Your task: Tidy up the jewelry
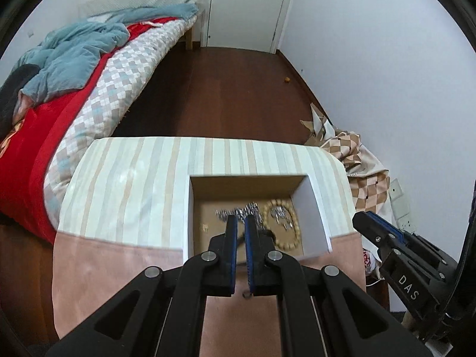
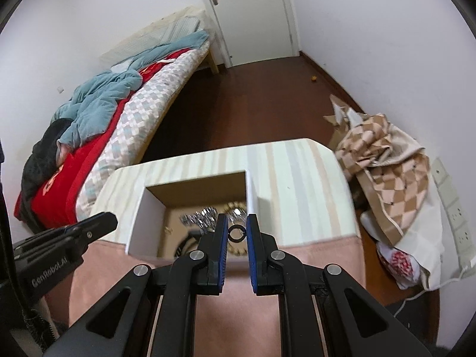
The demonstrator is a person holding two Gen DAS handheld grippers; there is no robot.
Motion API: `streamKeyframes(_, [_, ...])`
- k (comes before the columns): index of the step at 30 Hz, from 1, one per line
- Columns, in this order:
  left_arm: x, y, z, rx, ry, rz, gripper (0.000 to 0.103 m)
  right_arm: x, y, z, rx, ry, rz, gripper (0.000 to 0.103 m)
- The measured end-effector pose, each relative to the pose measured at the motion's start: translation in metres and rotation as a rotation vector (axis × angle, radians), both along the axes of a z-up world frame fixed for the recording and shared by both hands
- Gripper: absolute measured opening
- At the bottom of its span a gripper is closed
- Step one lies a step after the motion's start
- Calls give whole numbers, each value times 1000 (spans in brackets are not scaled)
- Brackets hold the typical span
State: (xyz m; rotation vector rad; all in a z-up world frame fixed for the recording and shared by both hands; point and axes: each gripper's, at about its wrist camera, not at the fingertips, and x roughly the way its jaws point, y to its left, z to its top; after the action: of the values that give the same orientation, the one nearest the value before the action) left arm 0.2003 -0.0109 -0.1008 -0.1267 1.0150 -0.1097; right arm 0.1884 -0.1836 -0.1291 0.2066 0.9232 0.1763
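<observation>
A white-walled box (image 1: 315,208) with a brown floor stands on the striped cloth of a table (image 1: 134,172). Inside lie a wooden bead bracelet (image 1: 293,239), silver chains (image 1: 235,212) and a black cord (image 1: 267,233). Over the box's front edge my left gripper (image 1: 241,218) is shut; a dark strand shows in the slit between its pads, and I cannot tell whether it is pinched. In the right wrist view my right gripper (image 2: 237,218) is shut on a small black ring (image 2: 231,234), held above the box (image 2: 148,214). The silver chains (image 2: 202,217) and beads (image 2: 235,206) lie below it. The left gripper (image 2: 110,218) hovers at the box's left wall.
A pink cloth (image 1: 119,267) covers the table's near part. A bed (image 1: 89,95) with red and blue bedding runs along the left. A dark wooden floor (image 1: 238,83) leads to a white door (image 1: 247,9). A checked fabric heap (image 2: 386,160) and wall sockets (image 2: 452,208) are on the right.
</observation>
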Motion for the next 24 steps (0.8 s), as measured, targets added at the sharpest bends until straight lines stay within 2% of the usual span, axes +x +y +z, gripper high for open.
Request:
streamKeyframes(4, [28,12,-12,-4,53,14,3,36,8,-12,13,66,31,13])
streamKeyframes(7, [29,20,-18,-9,64,27,3,43,10,-13,9,62,35,13])
streamKeyframes(11, [2,20,-22,-14,65,34,6,27,7,-10,17,41,40,13])
streamKeyframes(15, [-41,13,-37,12,90,51,8,-14,-1,-16,25,43,40,13])
streamKeyframes(17, [-56,6,-50,18,121,45,19,-37,-6,-25,24,60,30,13])
streamKeyframes(19, [-63,-1,-65,29,150,35,65,-53,-10,-34,12,77,17,13])
streamKeyframes(20, [-64,-4,-74,29,164,33,69,-59,-12,-37,6,81,12,13])
streamKeyframes(24, [-59,-16,-104,42,195,29,69,-74,-23,-58,-17,122,-25,13])
